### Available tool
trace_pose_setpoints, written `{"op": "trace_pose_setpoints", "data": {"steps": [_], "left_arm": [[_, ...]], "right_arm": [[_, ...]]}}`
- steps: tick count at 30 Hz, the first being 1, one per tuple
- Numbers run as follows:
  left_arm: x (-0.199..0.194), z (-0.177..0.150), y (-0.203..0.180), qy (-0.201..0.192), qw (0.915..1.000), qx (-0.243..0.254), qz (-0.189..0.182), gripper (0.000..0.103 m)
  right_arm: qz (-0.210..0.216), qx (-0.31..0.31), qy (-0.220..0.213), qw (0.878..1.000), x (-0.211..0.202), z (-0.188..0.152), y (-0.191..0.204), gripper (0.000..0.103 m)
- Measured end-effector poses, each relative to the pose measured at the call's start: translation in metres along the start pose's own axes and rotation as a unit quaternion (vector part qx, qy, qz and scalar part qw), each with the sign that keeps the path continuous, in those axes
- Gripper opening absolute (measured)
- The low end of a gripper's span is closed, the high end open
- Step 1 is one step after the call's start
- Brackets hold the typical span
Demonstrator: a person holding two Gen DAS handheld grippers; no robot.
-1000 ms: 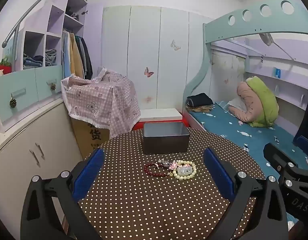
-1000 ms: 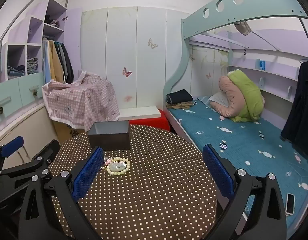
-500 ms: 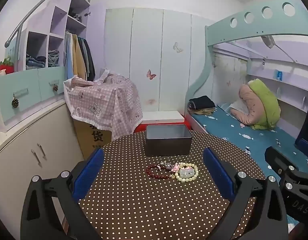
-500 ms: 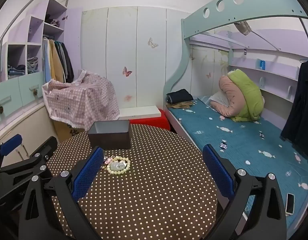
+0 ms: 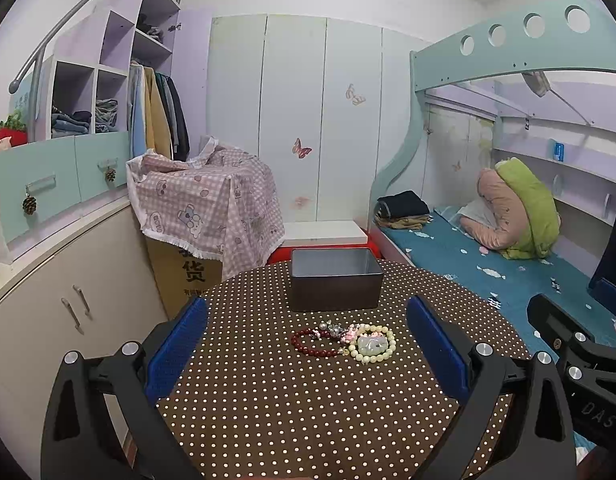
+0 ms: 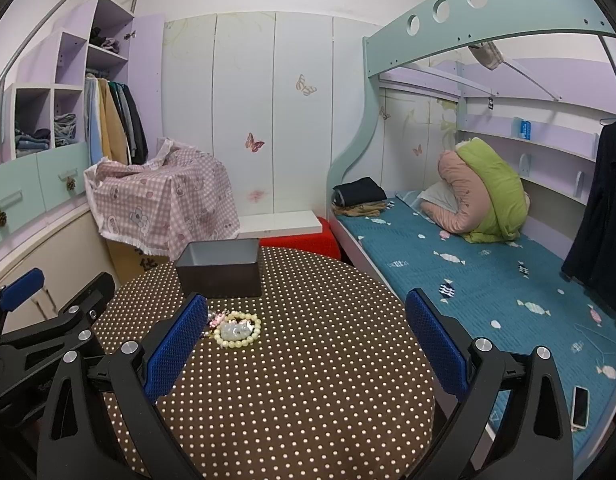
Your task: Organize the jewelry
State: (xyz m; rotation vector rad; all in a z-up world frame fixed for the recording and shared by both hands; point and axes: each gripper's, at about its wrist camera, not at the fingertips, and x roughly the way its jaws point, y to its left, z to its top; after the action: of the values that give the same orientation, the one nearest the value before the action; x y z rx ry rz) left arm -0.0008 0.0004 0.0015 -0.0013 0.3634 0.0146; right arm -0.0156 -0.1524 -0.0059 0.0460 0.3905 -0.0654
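Note:
On the round brown polka-dot table (image 5: 308, 408) lies a dark red bead bracelet (image 5: 308, 344), a small pink-and-silver trinket (image 5: 340, 330) and a cream bead bracelet (image 5: 373, 345) around a pale green stone. Behind them stands an open dark grey box (image 5: 335, 280), empty as far as I can see. My left gripper (image 5: 306, 350) hovers open in front of the jewelry, fingers wide either side. In the right wrist view the cream bracelet (image 6: 238, 329) lies just right of the left blue pad (image 6: 176, 346); my right gripper (image 6: 306, 350) is open and holds nothing. The box (image 6: 220, 267) stands beyond.
A bunk bed with a teal sheet (image 6: 468, 264) runs along the right of the table. A checked cloth covers a cardboard box (image 5: 204, 208) at the back left, by cabinets (image 5: 68, 304). A phone (image 6: 580, 407) lies on the bed's near corner.
The left gripper has eased back and up a little, so the jewelry and box sit slightly lower and further in its view. The right view is almost unchanged.

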Motion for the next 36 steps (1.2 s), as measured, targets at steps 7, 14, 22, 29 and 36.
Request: {"op": "trace_pose_setpoints", "data": {"steps": [7,14,22,29,36], "left_arm": [[0.0003,-0.0010,-0.0010,0.001,1.0000,-0.001,-0.001,0.096],[0.0008,-0.0013,0.0007,0.001,1.0000,-0.003,-0.003,0.096],[0.0004,-0.0035,0.0009,0.000,1.0000,-0.001,-0.001,0.096],[0.0005,-0.0043,0.0018,0.001,1.0000,0.000,0.000,0.096],[-0.0020,-0.0053,0.0012,-0.003,0.9999,0.009,0.005,0.096]], "right_arm": [[0.000,0.000,0.001,1.000,0.0004,-0.0003,-0.0004,0.096],[0.000,-0.001,0.001,1.000,0.0006,-0.0001,-0.0003,0.096],[0.000,0.000,0.001,1.000,0.0006,-0.0001,-0.0003,0.096],[0.000,0.000,0.001,1.000,0.0005,0.0000,-0.0005,0.096],[-0.001,-0.003,0.001,1.000,-0.0001,0.0004,-0.0003,0.096]]}}
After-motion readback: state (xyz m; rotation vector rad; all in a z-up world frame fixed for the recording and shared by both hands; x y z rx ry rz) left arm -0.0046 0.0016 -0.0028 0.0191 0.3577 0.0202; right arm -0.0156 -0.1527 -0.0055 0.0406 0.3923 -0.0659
